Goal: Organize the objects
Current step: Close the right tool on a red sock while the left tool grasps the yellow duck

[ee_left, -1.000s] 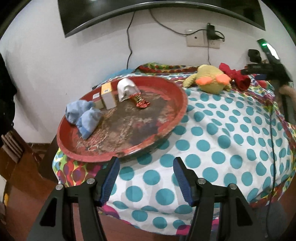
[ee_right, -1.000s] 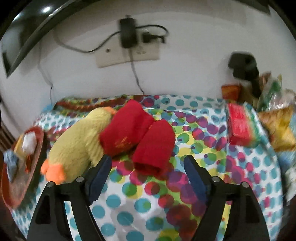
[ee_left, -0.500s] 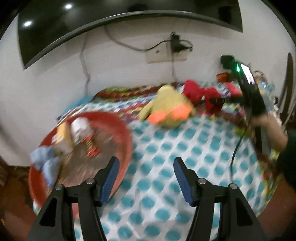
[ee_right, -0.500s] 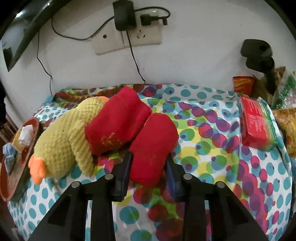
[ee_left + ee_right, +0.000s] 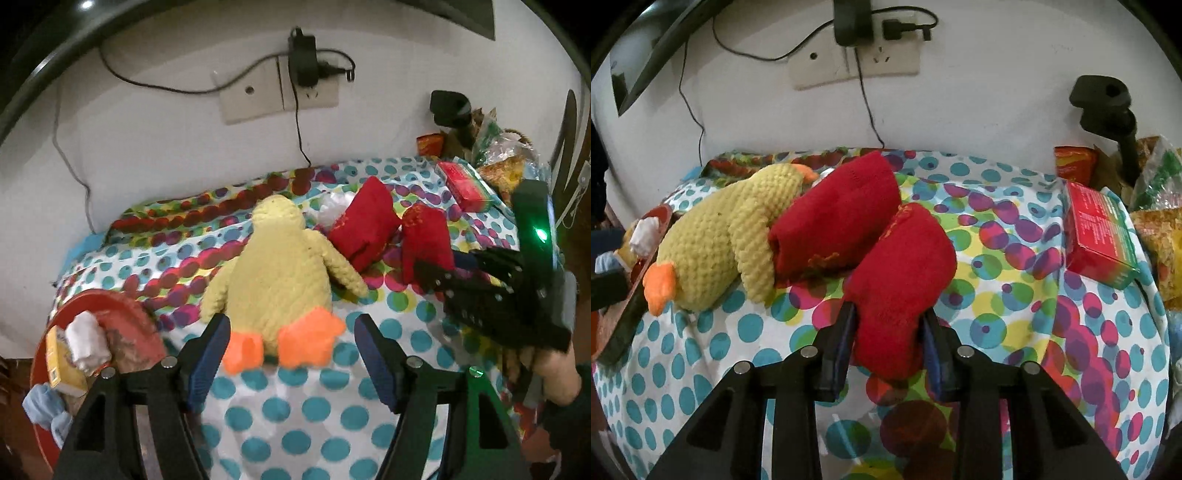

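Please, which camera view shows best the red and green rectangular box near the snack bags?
The right wrist view shows the red and green rectangular box best: it is large there, with its printed top and green side visible. In the left wrist view the same box is small and blurred, far behind the right gripper, which is shut on the red knitted sock.

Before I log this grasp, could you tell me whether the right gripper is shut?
Shut: the right gripper pinches the red sock from both sides.

place: home | cues: polka-dot tablecloth [image 5: 1034, 332], wall socket [image 5: 277, 92], plush duck [image 5: 277, 266], snack packets [image 5: 1160, 236]
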{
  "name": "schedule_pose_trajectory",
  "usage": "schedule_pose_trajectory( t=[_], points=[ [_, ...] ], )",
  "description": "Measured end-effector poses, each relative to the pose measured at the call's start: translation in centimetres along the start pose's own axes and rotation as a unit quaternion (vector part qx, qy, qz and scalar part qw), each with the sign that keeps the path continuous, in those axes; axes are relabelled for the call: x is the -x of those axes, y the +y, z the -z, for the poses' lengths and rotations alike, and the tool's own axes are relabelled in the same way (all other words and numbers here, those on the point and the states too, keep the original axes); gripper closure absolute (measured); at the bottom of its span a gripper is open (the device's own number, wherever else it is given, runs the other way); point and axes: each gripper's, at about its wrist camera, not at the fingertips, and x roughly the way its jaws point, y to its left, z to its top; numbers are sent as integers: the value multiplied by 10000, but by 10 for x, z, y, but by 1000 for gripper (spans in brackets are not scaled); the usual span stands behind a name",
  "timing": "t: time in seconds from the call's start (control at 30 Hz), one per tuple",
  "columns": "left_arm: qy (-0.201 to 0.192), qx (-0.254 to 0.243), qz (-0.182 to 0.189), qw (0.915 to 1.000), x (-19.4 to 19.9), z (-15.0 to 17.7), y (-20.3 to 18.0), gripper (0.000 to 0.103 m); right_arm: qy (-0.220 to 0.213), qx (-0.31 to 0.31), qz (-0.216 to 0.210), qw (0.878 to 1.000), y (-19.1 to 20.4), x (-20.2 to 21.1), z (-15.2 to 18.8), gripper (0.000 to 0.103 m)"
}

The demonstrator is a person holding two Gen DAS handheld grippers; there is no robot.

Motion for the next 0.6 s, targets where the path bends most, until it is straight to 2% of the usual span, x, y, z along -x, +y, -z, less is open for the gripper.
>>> schedule_pose_trajectory(
  t=[0.07,0.17,0.33,0.5,0.6],
  points=[
    [158,-36,-45,9999,-13,-6,-3,24,36,-15,-59,10000,-1,-2,0,70],
    [394,-230,-239,9987,-39,-10,-9,24,72,-121,-174,9997,-6,-3,0,70],
    [477,-301,-722,9958,-73,-15,-4,24,108,-169,-255,9995,-7,-5,0,68],
    [498,81,-1001,9937,-97,-12,15,24,120,-132,-227,9996,-5,-5,0,68],
    [373,578,-732,9949,-99,-4,31,24,126,-156,-252,9995,-6,-5,0,68]
  ],
)
